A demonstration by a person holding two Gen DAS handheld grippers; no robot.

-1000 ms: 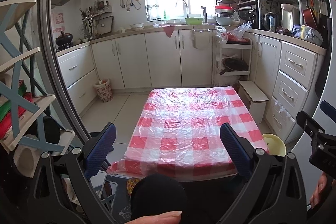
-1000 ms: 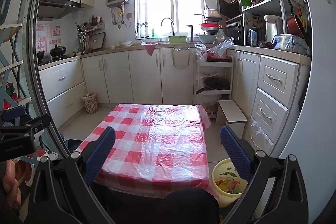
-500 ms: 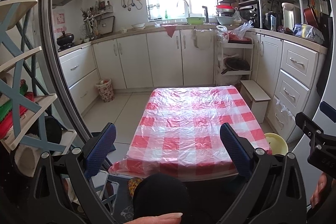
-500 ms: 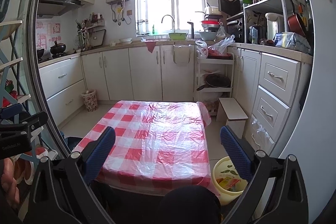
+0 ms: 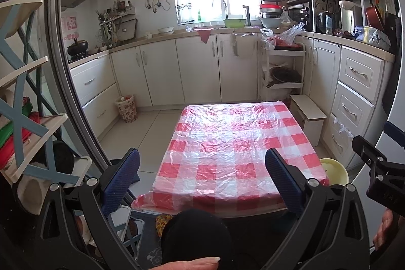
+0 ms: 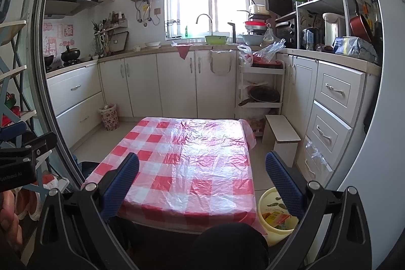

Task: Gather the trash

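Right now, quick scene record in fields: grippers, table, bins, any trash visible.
left gripper: open, empty, held above the near end of the table
right gripper: open, empty, held above the near end of the table
table: red-and-white checked cloth under clear plastic, nothing on top
yellow bin: on the floor at the table's near right corner, wrappers inside
patterned bin: on the floor by the left cabinets, contents unclear
loose trash: none seen on the table
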